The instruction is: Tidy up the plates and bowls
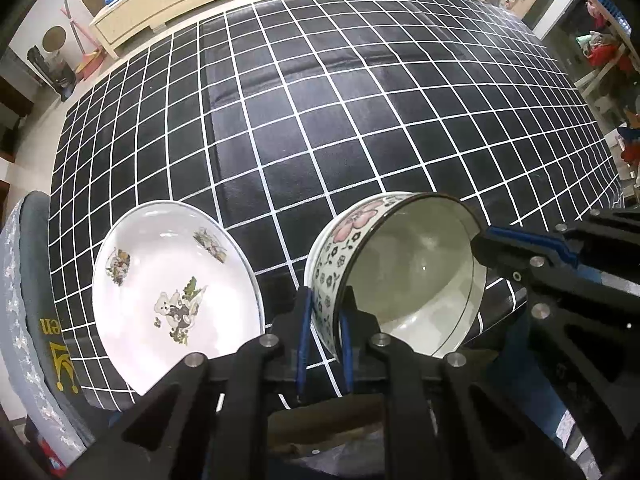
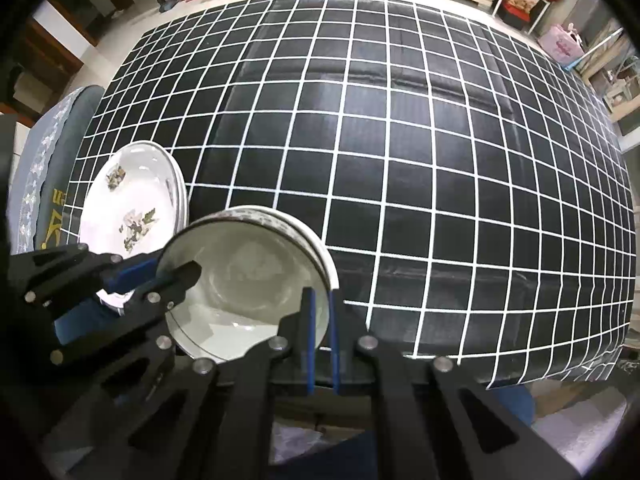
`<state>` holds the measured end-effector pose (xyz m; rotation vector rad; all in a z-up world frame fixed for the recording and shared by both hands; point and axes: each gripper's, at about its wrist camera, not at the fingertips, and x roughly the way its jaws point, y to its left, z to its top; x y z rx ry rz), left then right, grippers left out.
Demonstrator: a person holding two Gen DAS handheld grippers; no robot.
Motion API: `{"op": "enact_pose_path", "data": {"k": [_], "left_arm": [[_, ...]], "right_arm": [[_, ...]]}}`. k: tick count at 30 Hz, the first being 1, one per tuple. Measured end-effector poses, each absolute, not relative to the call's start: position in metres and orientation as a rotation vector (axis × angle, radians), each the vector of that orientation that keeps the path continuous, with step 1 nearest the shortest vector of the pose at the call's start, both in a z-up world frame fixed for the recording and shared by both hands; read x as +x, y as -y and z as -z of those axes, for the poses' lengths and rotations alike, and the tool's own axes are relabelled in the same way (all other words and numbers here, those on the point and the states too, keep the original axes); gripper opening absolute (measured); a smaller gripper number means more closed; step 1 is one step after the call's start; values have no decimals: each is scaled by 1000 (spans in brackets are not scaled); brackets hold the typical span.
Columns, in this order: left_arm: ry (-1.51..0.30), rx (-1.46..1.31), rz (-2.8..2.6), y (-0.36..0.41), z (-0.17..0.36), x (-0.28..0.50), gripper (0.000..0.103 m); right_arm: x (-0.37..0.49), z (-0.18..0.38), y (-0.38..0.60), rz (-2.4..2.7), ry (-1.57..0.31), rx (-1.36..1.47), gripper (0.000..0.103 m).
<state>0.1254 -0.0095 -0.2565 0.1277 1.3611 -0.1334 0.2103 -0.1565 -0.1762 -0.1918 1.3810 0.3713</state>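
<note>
Left claw nips the bowl's near-left rim, jaws nearly closed on it; right claw is clamped on the opposite rim. Bowl sits beside the plates, prob. nested in another bowl. Lower level w/ both claws, then let go together.

home living rm, TV cabinet, toys
</note>
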Motion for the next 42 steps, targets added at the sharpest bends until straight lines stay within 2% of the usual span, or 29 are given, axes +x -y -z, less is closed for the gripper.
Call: {"op": "enact_pose_path", "data": {"k": [10,16,19,20,21,22,35,42], "left_arm": [[-1342,87,161,4,240,127,14],[-1313,74,174,-4,233,121,26],[-1290,55,197,-12,229,115,32],[-1284,47,209,-15,229,114,33],[-1279,42,222,-16,230,113,33],[-1276,38,231,-18,231,113,34],[-1266,-57,304,-41,244,120,35],[-1239,-170,430,-58,249,107,44]], "right_arm": [[211,173,161,-350,-1385,-167,9],[209,160,167,-359,-1354,-122,10],[208,157,173,-364,-1343,-94,29],[208,157,175,-364,-1338,-80,40],[207,157,178,-362,-1329,-62,47],[207,157,181,-360,-1322,-48,49],[206,169,193,-391,-1353,85,51],[202,170,198,-415,-1347,150,58]]}}
